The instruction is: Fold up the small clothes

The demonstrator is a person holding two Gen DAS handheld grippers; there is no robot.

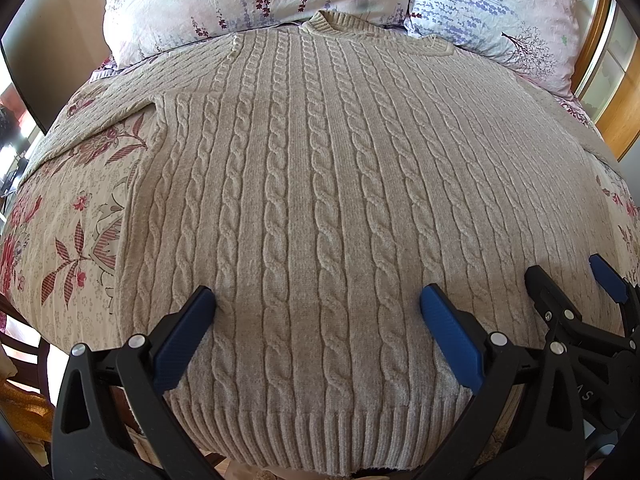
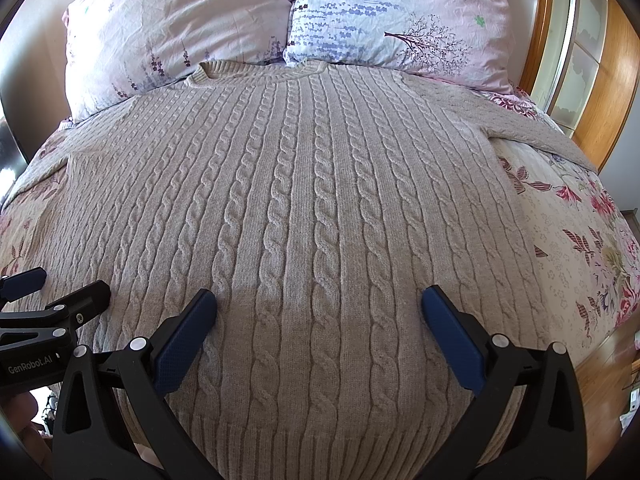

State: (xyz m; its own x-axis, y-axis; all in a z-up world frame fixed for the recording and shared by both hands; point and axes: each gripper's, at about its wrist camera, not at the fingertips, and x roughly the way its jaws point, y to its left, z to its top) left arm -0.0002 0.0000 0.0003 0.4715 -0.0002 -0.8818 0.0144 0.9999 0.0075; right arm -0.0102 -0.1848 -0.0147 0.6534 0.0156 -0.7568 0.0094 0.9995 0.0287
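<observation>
Both my claws hang over the near end of the sweater (image 1: 320, 184), and neither has taken hold of anything. My left claw (image 1: 318, 300) is released, its two blue pads spread wide with bare cable knit showing between them; my right claw (image 2: 320, 300) is released the same way, just beside the left one on its right. From the left claw's camera I can see the right claw's fingers poking in at the far right, and from the right claw's camera the left one shows at the far left, so the two sit close together, side by side. The sweater lies flat and face up on the floral bedspread (image 1: 68, 216), running straight ahead of both claws: the ribbed hem (image 1: 320, 424) is directly beneath and just behind my fingertips, and the neckline (image 2: 260, 70) is at the far end, touching the two pillows (image 2: 180, 24) ahead. One sleeve (image 1: 116, 96) runs out to the left ahead of my left claw, and the other sleeve (image 2: 532, 128) runs out to the right ahead of my right claw; both look spread open rather than tucked in. As I judge it, the folding has not begun: the garment is smoothed out and laid ready, but no sleeve is brought across the body and no fold is made along the length. What is left is nearly everything, starting with a grip on the knit, perhaps at the hem below me or at a sleeve.
</observation>
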